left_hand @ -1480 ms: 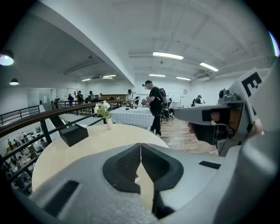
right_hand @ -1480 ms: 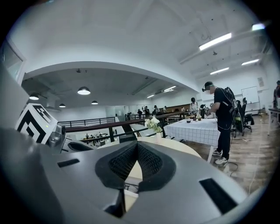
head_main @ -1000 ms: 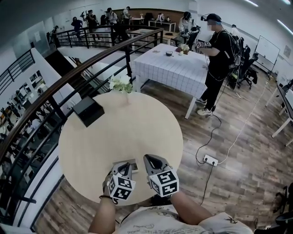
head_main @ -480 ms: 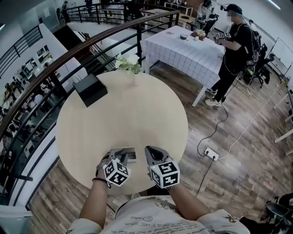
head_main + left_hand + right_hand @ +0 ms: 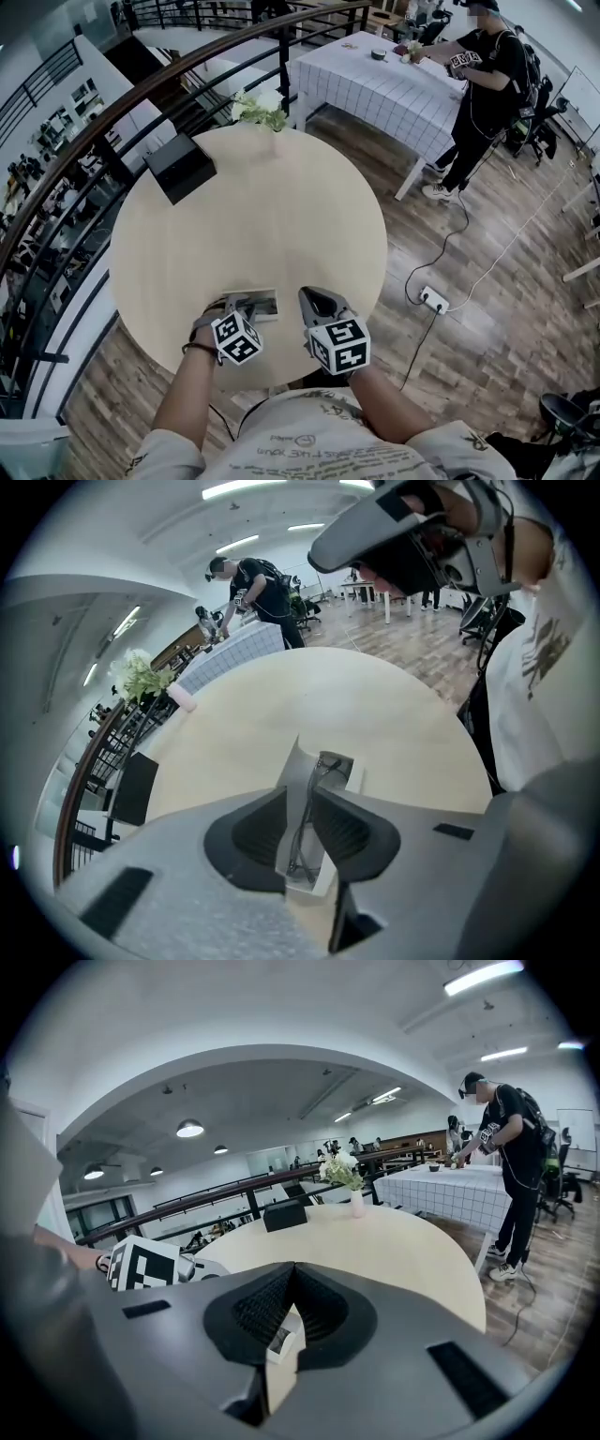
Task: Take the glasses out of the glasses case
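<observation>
Table: a round, pale table (image 5: 281, 206). A black box (image 5: 180, 166) stands by its far-left edge and a vase of flowers (image 5: 262, 107) at its far edge, both well apart from the work.
Glasses case: the glasses case (image 5: 257, 305) lies open just inside the table's near edge, with one flap raised.
Glasses: the glasses (image 5: 302, 841) are inside the case, a thin dark frame lying along its length.
Left gripper: the left gripper (image 5: 302, 808) is down over the case. Its jaws are drawn close on the glasses frame, with the raised flap against one jaw.
Right gripper: the right gripper (image 5: 291, 1274) is just beside the case's right end, over bare table. Its jaws meet at the tips. A small white piece shows low in the gap, and I cannot tell what it is.
Step in hand: judging from this, the grasp is being made and the lift out has not begun.
Next move: probably a slow, straight lift of the frame. The pinch should hold the frame alone, since the flap could rise with it. The right gripper may need to hold the case down.
</observation>
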Available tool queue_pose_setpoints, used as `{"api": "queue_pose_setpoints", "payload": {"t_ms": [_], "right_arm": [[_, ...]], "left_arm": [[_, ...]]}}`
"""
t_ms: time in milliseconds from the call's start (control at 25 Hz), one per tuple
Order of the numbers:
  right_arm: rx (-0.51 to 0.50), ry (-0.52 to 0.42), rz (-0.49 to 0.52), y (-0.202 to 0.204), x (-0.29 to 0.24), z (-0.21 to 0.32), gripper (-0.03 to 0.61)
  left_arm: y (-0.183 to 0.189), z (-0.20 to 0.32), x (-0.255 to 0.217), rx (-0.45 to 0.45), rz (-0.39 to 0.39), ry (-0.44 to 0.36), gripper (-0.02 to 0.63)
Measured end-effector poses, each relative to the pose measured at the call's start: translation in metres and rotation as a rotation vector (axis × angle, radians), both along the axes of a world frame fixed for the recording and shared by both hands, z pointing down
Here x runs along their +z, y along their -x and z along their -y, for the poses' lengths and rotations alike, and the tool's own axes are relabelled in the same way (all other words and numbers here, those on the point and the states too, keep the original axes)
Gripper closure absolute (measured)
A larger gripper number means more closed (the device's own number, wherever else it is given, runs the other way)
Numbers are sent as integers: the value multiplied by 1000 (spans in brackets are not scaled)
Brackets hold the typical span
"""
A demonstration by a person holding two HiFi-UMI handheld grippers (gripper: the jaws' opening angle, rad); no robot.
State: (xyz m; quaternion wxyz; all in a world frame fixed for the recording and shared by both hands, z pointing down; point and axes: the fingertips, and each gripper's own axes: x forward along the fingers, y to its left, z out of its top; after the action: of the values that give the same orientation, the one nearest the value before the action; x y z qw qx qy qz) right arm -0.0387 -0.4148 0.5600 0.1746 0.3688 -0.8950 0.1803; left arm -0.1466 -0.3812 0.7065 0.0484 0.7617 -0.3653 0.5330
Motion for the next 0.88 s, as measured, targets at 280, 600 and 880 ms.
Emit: {"api": "queue_pose_setpoints", "payload": {"t_ms": [280,600,880], "right_arm": [[11,12,-12,-2,8,4,563],[23,5,14,-8,3,9,563],[22,13,4,-13,7,3,563]], "left_arm": [[3,2,25,39,42,74,532],[13,0,48,57,93,150,532],[17,0,59,21,99,157,546]]}}
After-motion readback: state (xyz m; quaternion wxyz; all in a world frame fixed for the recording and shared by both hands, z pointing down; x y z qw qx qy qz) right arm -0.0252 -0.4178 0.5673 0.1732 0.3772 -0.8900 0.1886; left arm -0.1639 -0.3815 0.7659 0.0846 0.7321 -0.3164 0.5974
